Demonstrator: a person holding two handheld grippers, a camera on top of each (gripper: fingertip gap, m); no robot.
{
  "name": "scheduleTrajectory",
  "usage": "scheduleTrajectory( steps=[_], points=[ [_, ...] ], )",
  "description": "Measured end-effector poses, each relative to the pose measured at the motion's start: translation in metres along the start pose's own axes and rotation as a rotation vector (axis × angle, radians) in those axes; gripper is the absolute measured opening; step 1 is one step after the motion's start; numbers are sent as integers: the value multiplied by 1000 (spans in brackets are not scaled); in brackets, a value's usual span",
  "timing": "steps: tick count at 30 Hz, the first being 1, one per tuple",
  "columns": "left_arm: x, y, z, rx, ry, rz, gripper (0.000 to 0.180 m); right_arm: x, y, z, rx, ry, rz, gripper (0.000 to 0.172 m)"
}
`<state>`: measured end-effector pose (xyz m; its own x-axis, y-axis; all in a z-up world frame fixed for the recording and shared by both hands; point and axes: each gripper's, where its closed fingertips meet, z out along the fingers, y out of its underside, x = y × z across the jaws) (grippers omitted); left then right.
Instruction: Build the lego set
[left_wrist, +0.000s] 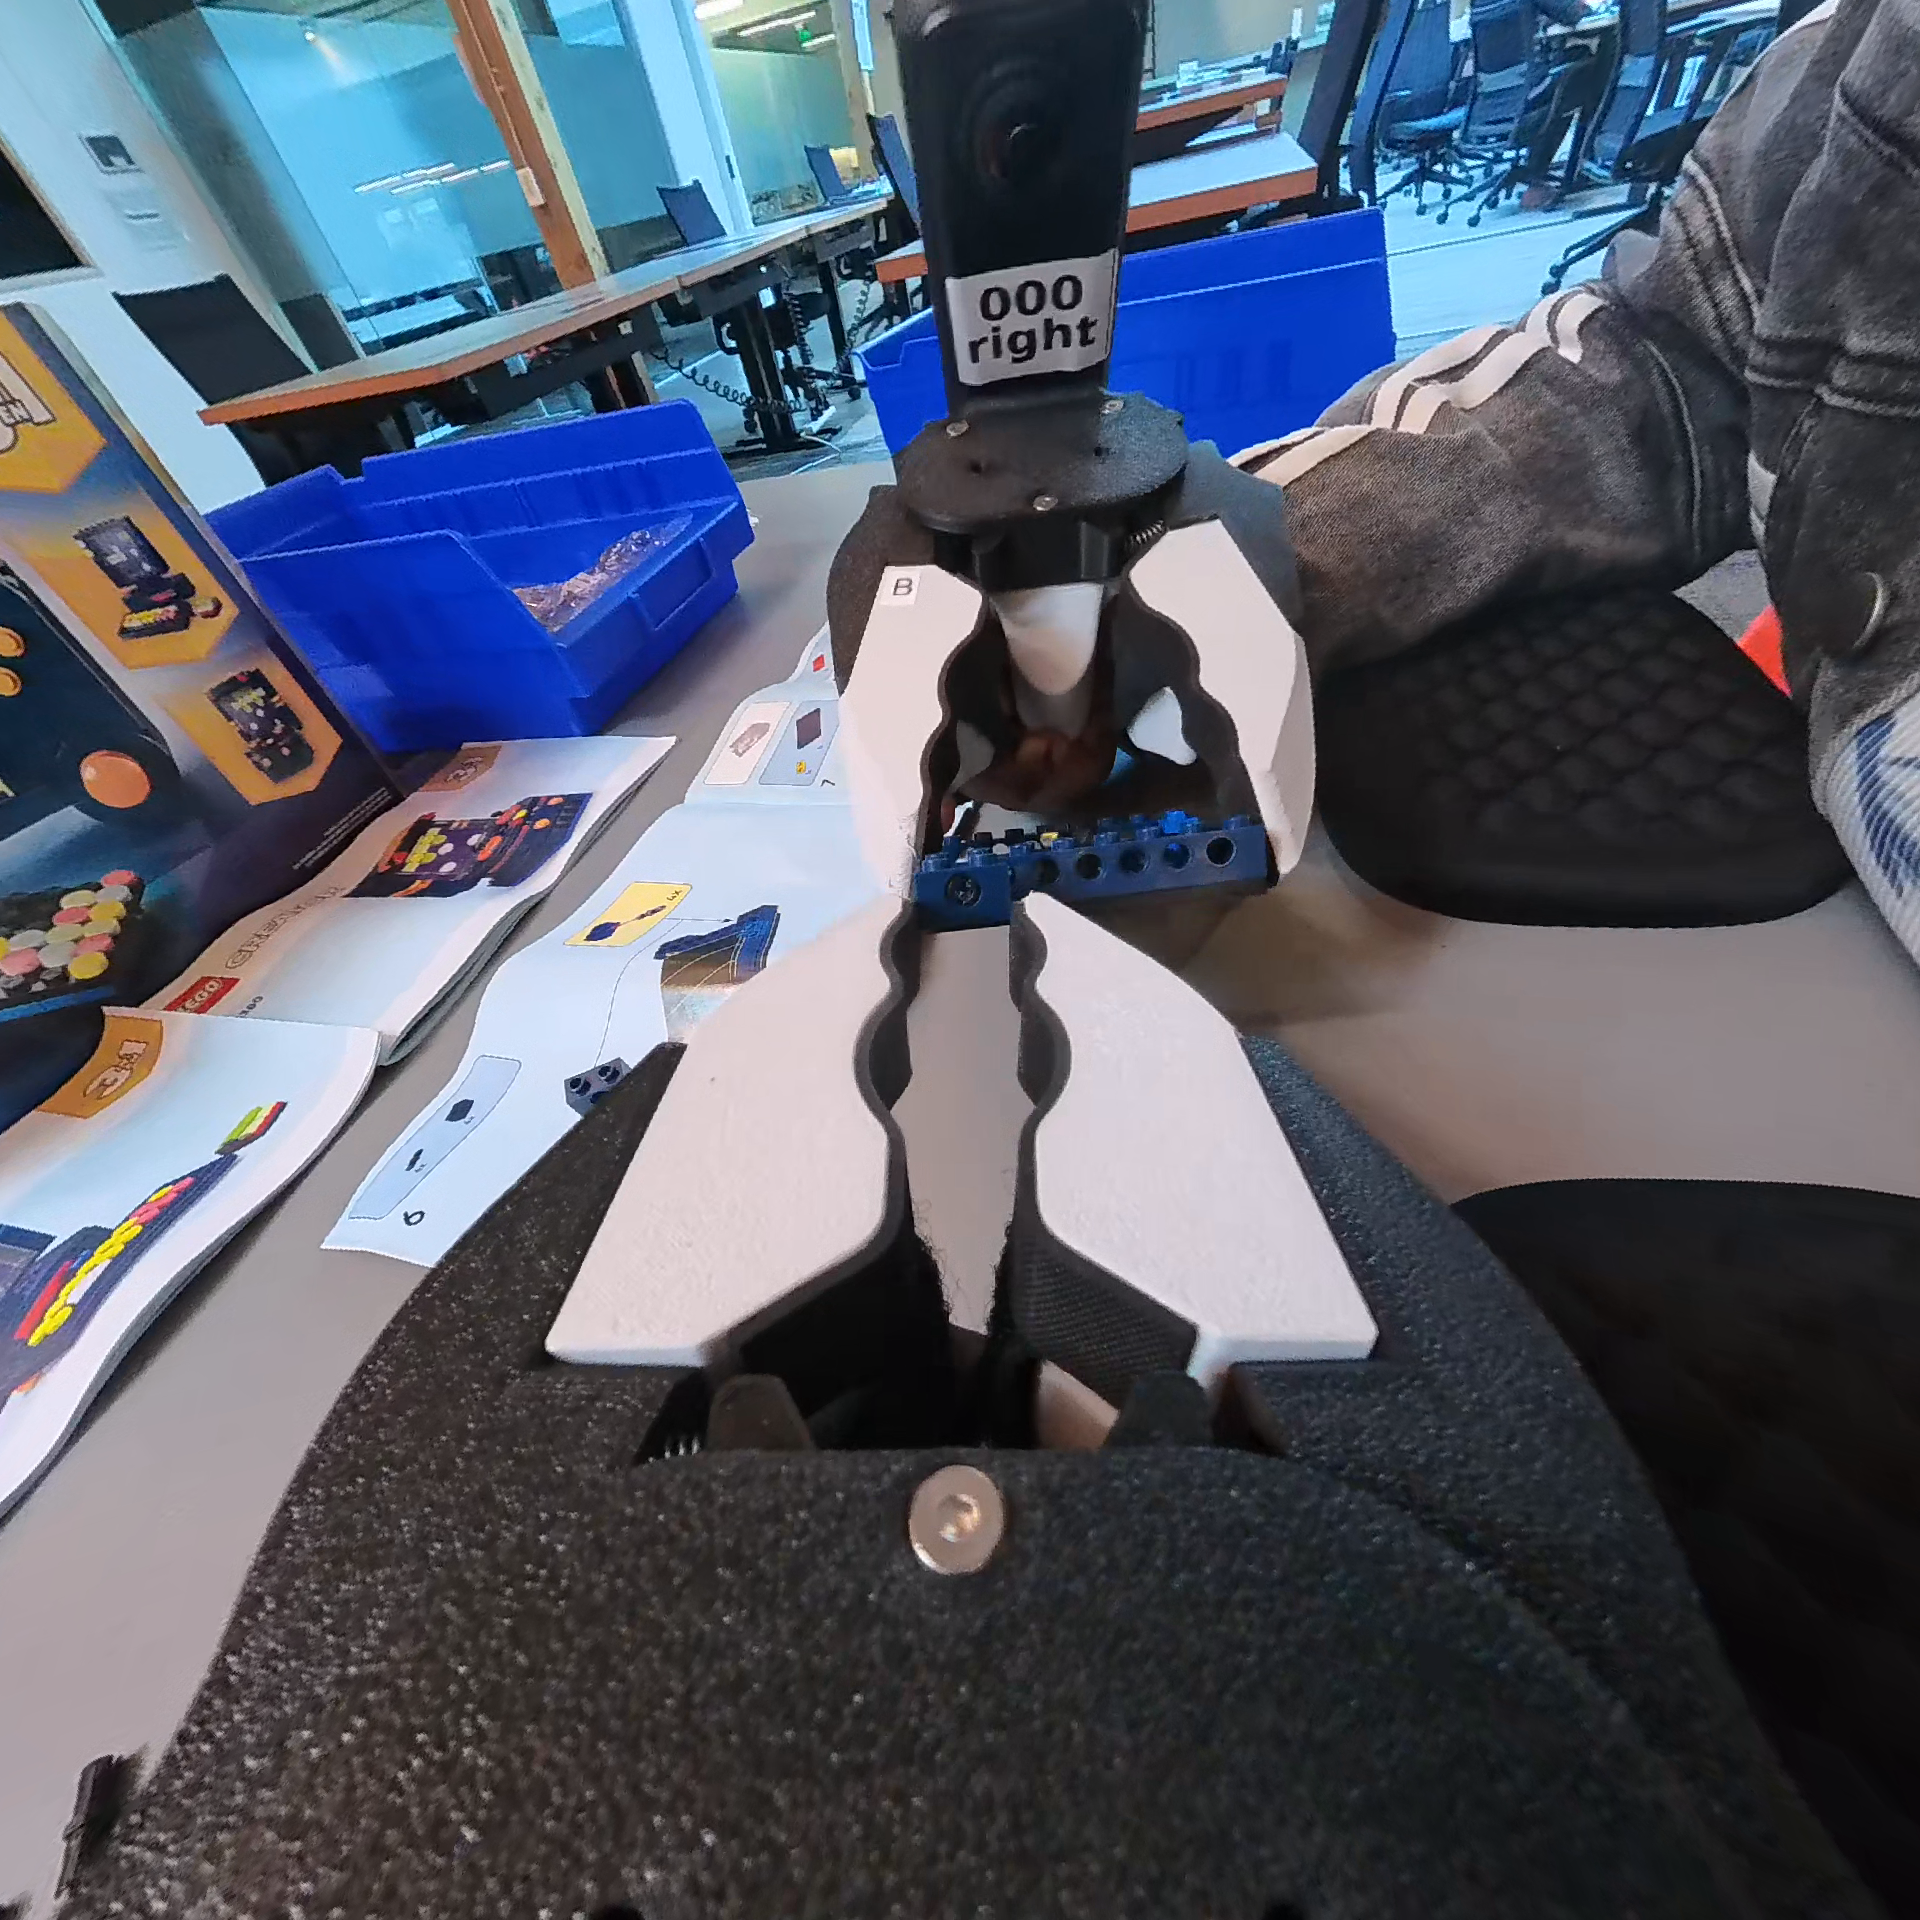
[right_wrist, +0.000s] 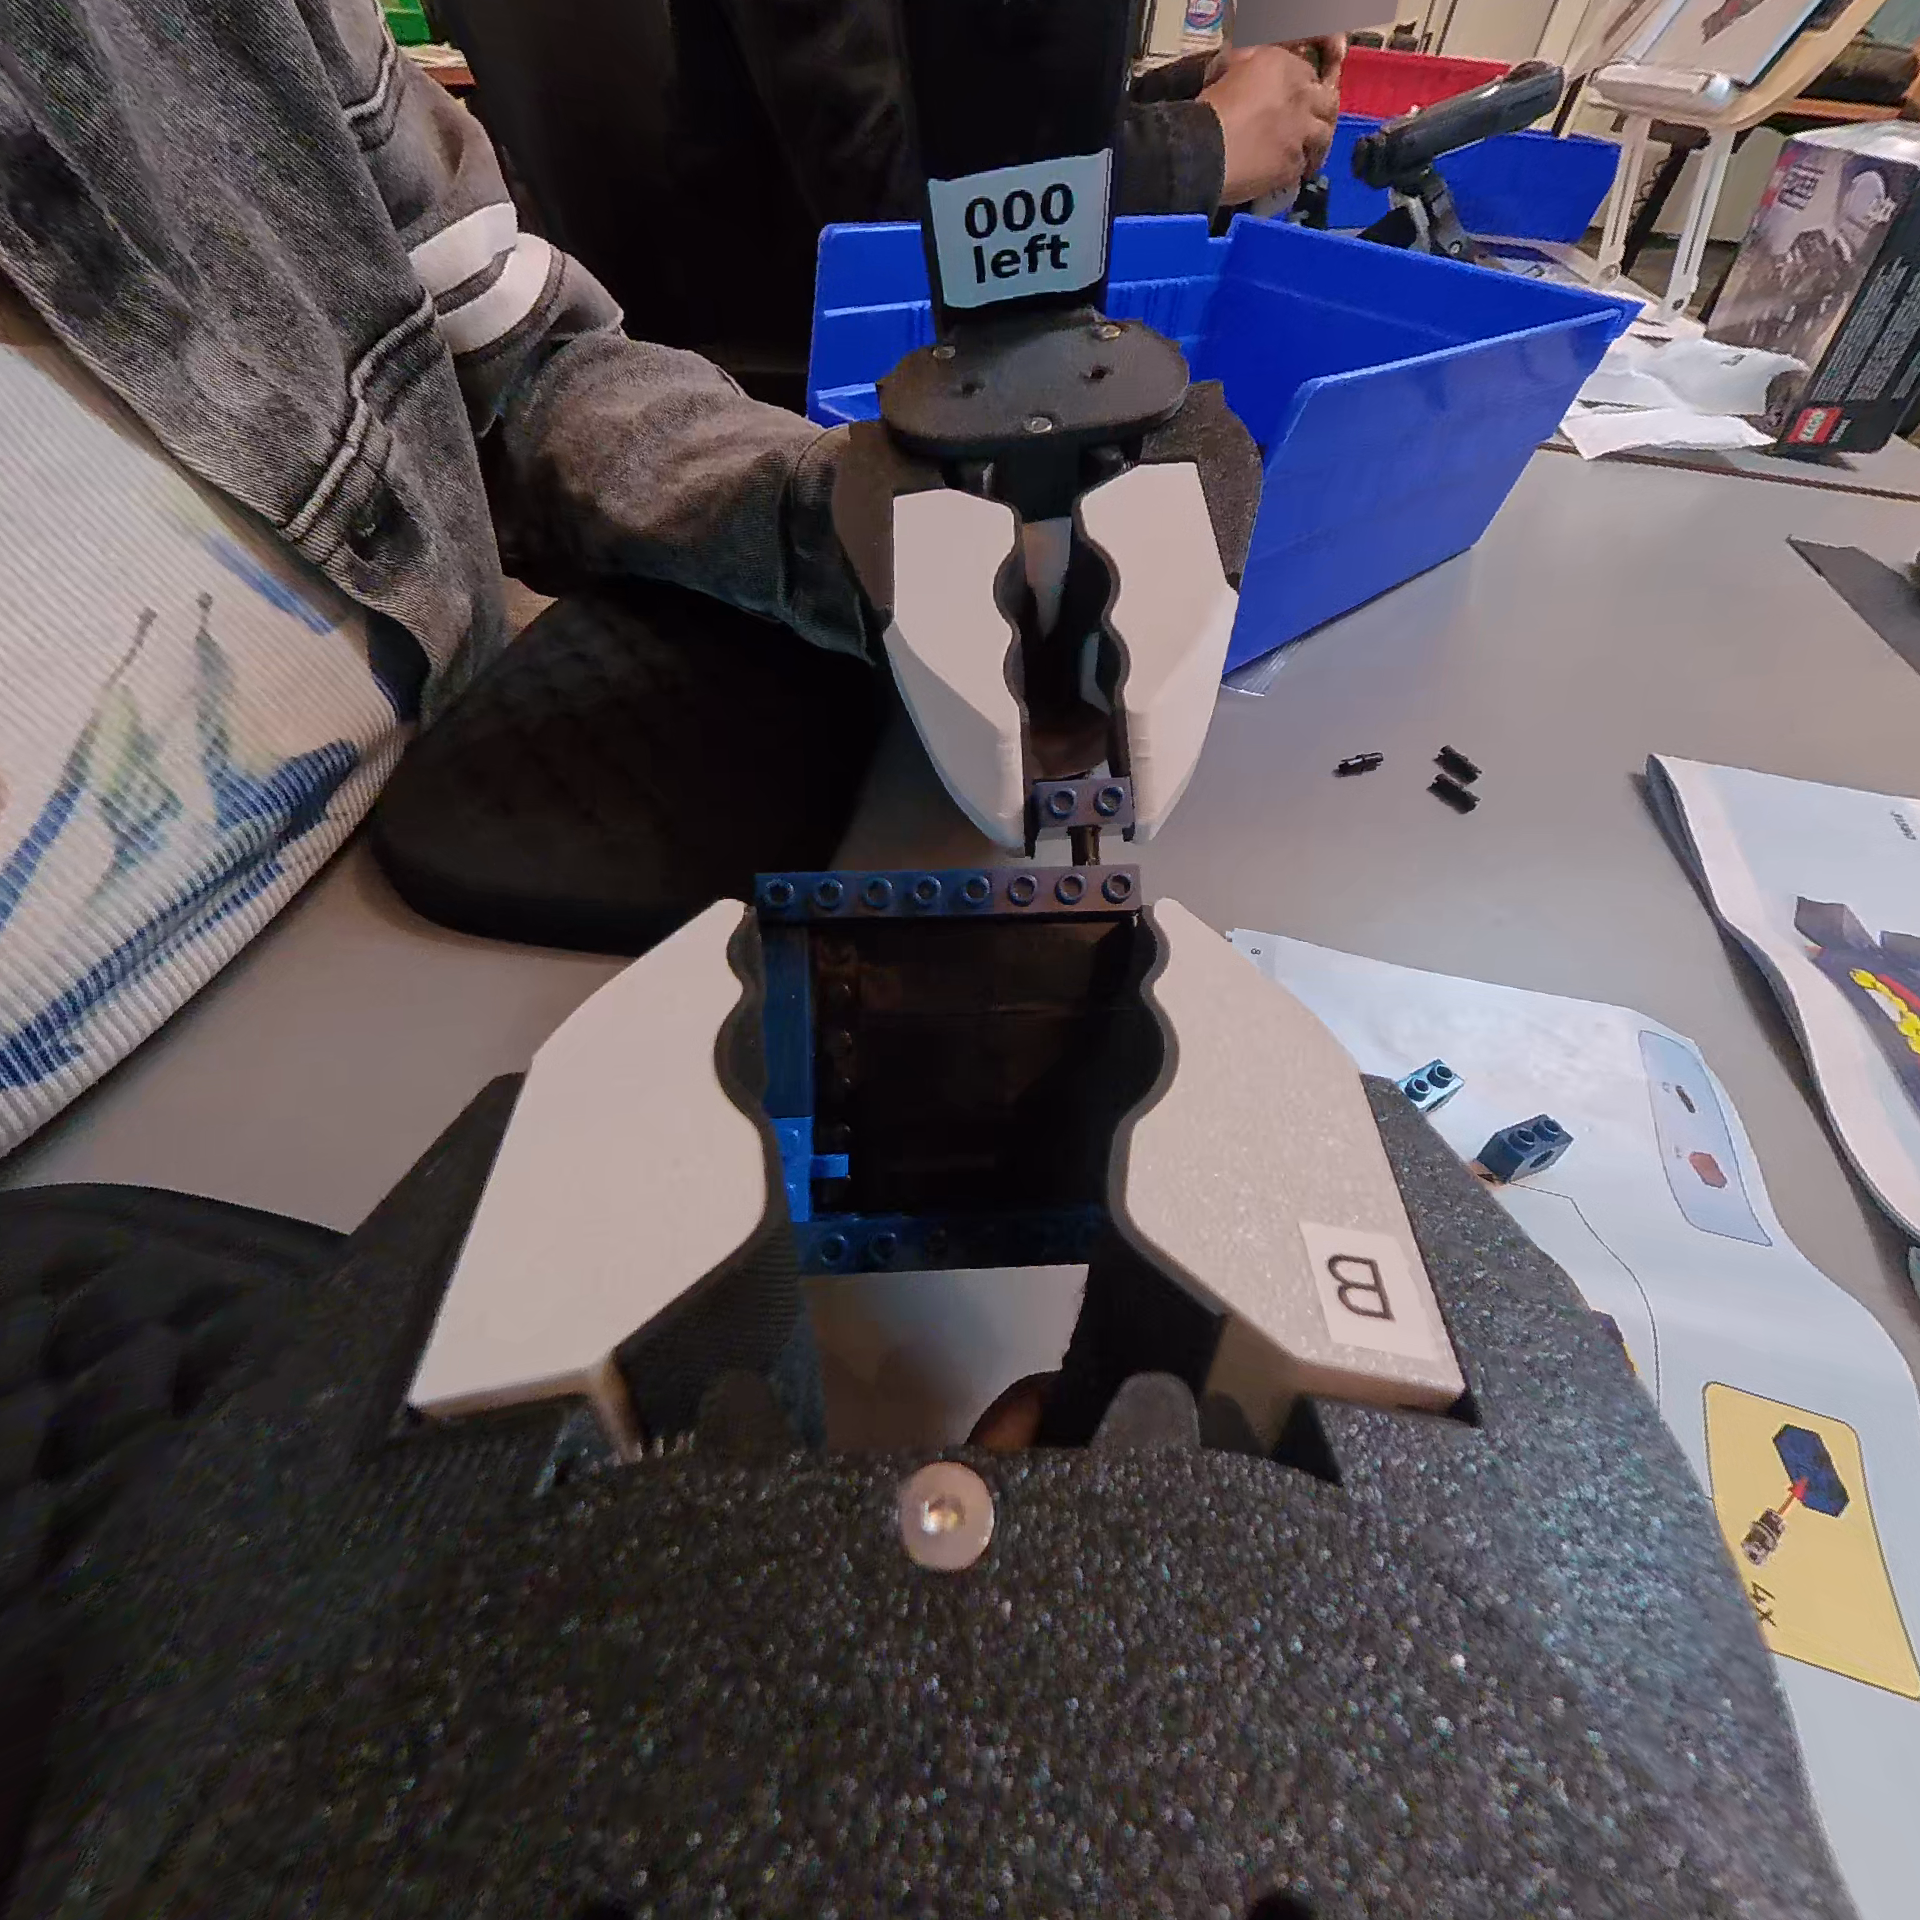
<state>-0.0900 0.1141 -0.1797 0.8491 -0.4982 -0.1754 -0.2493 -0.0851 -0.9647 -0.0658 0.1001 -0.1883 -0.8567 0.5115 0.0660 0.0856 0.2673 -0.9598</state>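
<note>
The right tool (right_wrist: 945, 914) stands wide, its pads pressed on both sides of a dark blue brick frame (right_wrist: 940, 891) held above the counter (right_wrist: 1507, 665). The left tool (right_wrist: 1081, 821) faces it, jaws narrow, clamped on a small dark blue two-stud brick (right_wrist: 1086, 802) whose pin points at the frame's far beam, just short of it. Right of the tools lie open instruction booklets (right_wrist: 1558, 1049), loose small bricks (right_wrist: 1522, 1143) and black pins (right_wrist: 1455, 774); blue bins (right_wrist: 1403, 416) stand behind. Left of them the counter's edge runs close by the person's sleeve (right_wrist: 312, 312).
</note>
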Motion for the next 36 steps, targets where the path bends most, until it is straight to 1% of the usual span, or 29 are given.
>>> scheduleTrajectory(
  steps=[5, 12, 16, 19, 20, 28, 33, 34, 36],
  points=[
    [3, 8, 1, -61, 24, -19, 16, -2, 10, 4, -75, 14, -54, 68],
    [6, 14, 1, -112, 29, -3, 16, -3, 16, 7, -125, 8, -68, 68],
    [4, 12, 1, -96, 4, 17, 16, -2, 13, 6, -99, 6, -51, 68],
    [5, 0, 0, -5, 16, -14, 16, -4, -2, 3, 6, -21, -10, 68],
    [5, 0, 0, -5, 18, -20, 16, -4, -2, 4, 6, -22, -8, 68],
    [10, 13, 3, -111, 37, -13, 16, -6, 8, 8, -71, -14, -53, 68],
    [10, 17, 3, -137, 62, -37, 16, -4, 12, 10, -100, 1, -63, 68],
    [11, 18, 2, -143, 75, -44, 17, -4, 13, 11, -113, 7, -68, 69],
    [12, 15, 0, -119, 110, -70, 31, -2, 14, 11, -122, 17, -75, 68]
  ],
)
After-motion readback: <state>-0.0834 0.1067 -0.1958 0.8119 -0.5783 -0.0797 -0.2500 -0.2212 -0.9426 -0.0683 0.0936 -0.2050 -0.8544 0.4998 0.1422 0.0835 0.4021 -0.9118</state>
